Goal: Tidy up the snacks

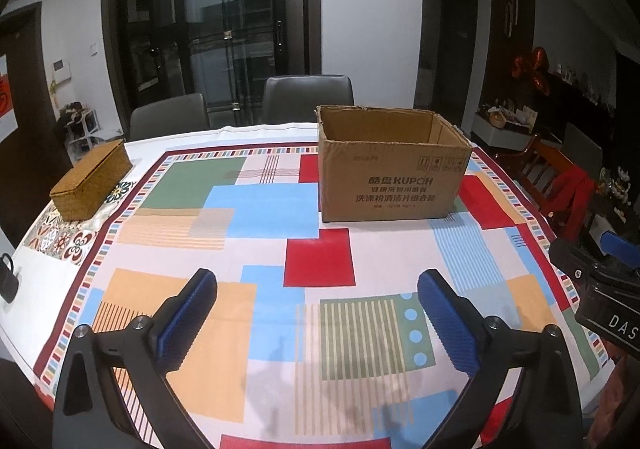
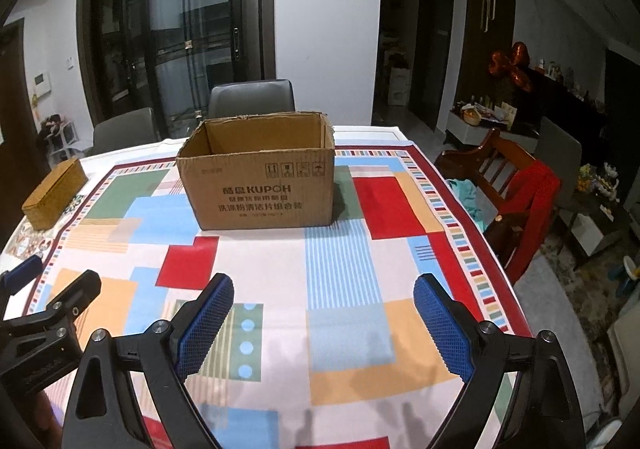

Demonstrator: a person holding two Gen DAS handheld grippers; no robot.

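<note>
The cardboard box [image 1: 394, 165] stands upright on the worktop [image 1: 264, 249], its top flaps gone or folded away so the brown inside walls show; its floor is hidden by the front wall, so what it holds cannot be told. Its printed front faces both cameras, with dark lettering and a row of handling symbols. No snacks show on the cloth around the box.

Left of the box, near the worktop's left edge, lies a woven lidded basket [image 1: 93, 180], well apart from the box. Under both spreads a tablecloth [image 1: 320, 261] of red, blue, green and orange blocks with a striped border. Behind the box stand two grey chairs [image 1: 307, 95], pushed to the far edge. To the right of the box, off the worktop, a wooden chair [image 2: 510, 185] carries a red garment.

Nearer than the box, the left tool [image 1: 318, 311] hovers above the cloth with its blue-padded fingers [image 1: 186, 323] spread wide and nothing between them. The right tool [image 2: 324, 323] hangs likewise, in front of the box and slightly to its right, fingers [image 2: 440, 329] parted and gripping nothing. Each tool shows at the edge of the other's view.
</note>
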